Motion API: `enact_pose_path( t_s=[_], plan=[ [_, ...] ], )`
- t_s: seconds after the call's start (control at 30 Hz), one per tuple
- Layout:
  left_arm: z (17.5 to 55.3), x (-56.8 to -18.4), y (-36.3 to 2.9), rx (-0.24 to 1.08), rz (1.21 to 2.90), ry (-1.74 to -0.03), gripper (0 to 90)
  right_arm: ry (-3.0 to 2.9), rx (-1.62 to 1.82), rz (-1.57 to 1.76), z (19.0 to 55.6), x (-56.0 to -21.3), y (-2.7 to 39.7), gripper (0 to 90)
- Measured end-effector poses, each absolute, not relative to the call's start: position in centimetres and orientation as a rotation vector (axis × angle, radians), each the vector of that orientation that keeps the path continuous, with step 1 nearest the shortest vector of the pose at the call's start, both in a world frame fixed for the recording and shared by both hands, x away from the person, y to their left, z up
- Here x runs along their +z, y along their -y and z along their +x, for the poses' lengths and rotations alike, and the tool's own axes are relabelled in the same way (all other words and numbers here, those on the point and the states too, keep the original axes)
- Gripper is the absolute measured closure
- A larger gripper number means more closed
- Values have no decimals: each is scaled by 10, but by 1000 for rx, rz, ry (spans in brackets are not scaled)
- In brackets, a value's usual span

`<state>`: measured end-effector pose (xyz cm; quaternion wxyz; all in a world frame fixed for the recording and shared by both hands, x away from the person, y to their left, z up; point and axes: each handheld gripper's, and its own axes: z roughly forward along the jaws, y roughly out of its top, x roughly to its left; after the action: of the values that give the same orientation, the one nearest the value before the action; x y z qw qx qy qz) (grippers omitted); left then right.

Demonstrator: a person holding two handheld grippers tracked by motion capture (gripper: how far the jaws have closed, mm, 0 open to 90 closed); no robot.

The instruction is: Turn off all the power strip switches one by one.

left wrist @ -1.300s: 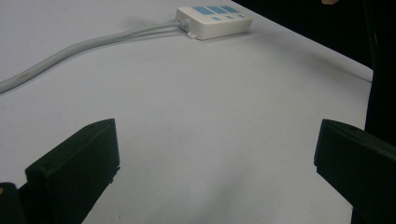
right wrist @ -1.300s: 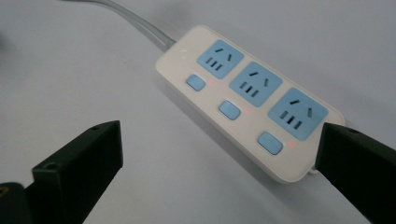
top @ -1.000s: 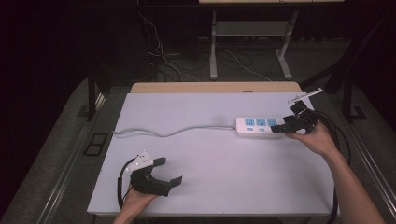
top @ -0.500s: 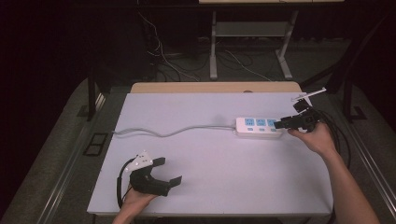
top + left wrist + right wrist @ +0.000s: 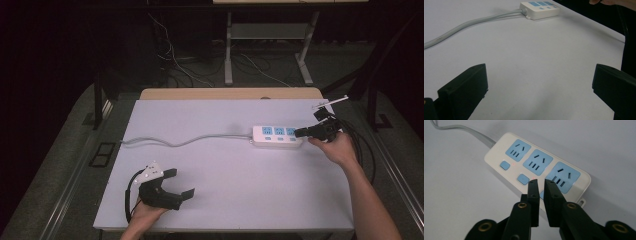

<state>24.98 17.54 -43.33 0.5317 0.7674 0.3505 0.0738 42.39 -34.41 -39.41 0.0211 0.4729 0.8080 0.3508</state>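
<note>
White power strip (image 5: 278,136) lies flat at right side of white table (image 5: 225,200), three blue sockets up, grey cord (image 5: 185,141) trailing left. Right gripper (image 5: 540,185) poised over strip's near end by third button; jaws just closing, nearly together, nothing between. Left gripper (image 5: 181,185) rests near front left edge, well apart from strip, jaws spread wide, empty.

Left gripper (image 5: 180,184) at seven o'clock of the high view, jaws spread wide, left hand (image 5: 145,212) beneath it, right gripper (image 5: 300,133) at three o'clock, jaws just closing to a narrow gap, nothing between, right forearm (image 5: 367,200) extended from five o'clock.
</note>
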Motion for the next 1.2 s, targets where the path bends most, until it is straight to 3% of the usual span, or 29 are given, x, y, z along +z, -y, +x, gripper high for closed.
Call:
enact_pose_path(
  t_s=[0.23, 1.2],
  plan=[
    [250, -433, -176, 176, 1829, -838, 0, -2511, 1090, 1456, 426, -397, 343, 897],
    [250, -434, -176, 175, 1830, -840, 0, -2556, 1037, 1447, 433, -417, 334, 897]
  ],
)
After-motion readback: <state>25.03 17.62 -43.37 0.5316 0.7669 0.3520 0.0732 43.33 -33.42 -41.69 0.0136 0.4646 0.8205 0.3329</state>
